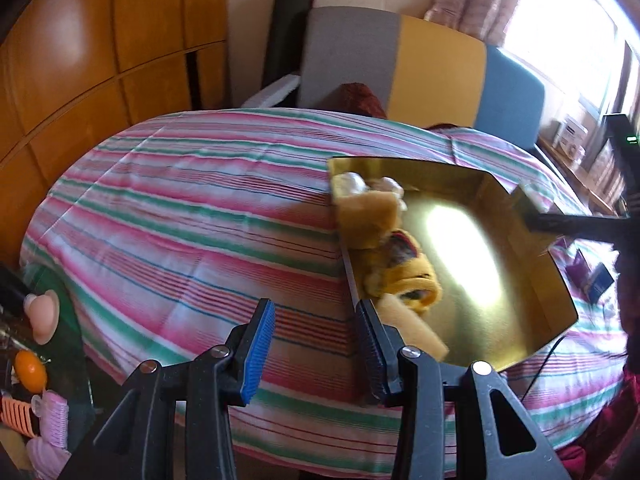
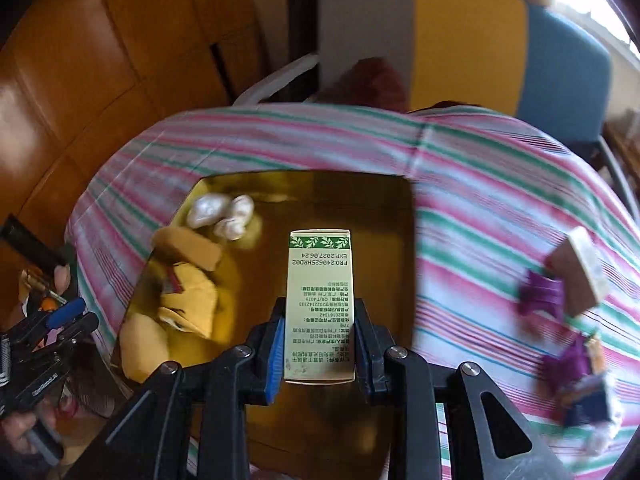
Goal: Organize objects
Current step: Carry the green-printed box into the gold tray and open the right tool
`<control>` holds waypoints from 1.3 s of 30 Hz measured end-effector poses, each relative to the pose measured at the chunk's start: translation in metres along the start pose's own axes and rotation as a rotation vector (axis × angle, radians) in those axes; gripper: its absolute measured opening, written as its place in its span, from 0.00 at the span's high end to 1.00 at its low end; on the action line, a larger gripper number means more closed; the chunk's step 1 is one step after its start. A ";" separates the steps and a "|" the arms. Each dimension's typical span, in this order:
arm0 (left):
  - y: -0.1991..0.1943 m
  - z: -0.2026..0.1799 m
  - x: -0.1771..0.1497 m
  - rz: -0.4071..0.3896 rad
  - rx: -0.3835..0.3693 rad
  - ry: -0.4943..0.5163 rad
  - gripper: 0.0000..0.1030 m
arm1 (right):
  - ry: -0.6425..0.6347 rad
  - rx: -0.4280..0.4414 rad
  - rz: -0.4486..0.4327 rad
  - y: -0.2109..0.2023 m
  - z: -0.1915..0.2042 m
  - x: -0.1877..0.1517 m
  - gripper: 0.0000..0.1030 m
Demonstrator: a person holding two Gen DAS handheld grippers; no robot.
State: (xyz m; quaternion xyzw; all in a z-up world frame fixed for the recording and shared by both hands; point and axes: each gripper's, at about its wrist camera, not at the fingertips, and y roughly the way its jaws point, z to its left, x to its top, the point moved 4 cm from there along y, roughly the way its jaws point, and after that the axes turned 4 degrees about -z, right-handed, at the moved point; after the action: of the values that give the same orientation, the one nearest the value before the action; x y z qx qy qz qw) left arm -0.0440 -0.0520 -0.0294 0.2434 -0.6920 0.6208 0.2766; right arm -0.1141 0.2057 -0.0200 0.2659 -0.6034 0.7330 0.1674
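Left to right in the right wrist view: far left, the left gripper (image 2: 64, 312) sits off the table edge with a hand (image 2: 24, 432) on its grip; next comes the gold tray (image 2: 360, 200) on the striped tablecloth (image 2: 500, 184), holding white wrapped lumps (image 2: 220, 212) at its far left corner, a tan block (image 2: 188, 248) below them and a yellow plush toy (image 2: 188, 304) nearer the camera (blurred, so the toy's exact shape is a guess). The right gripper (image 2: 320, 344) hangs over the tray, both pads pinching a tall white carton (image 2: 320, 292) with a green leaf band and printed text, held lengthwise along the fingers, clear of the tray floor as far as I can tell. Right of the tray on the cloth: a beige box (image 2: 580, 272), purple packets (image 2: 540, 298), and a dark blue packet (image 2: 588, 404) near the edge. Left wrist view: left gripper (image 1: 316, 348) has its jaws part spread with nothing between them, hovering over the cloth just beside the tray's (image 1: 560, 280) left wall. A glass side table (image 1: 68, 320) at lower left carries an orange ball (image 1: 30, 370) and pink items. A grey, yellow and blue chair back (image 1: 420, 60) stands behind the table.
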 end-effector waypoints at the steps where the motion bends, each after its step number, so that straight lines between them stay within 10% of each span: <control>1: 0.001 0.006 0.000 0.001 0.003 -0.013 0.59 | 0.004 0.004 0.019 0.014 0.011 0.003 0.71; 15: 0.015 0.029 -0.012 0.041 -0.011 -0.089 0.59 | 0.127 0.035 0.136 0.118 0.085 0.002 0.63; 39: -0.010 -0.022 -0.001 -0.027 -0.046 0.031 0.59 | 0.116 -0.008 -0.092 -0.023 -0.026 -0.035 0.10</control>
State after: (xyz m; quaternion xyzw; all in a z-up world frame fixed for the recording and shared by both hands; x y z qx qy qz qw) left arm -0.0352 -0.0316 -0.0215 0.2365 -0.6984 0.6046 0.3011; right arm -0.0783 0.2388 -0.0256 0.2497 -0.5827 0.7363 0.2366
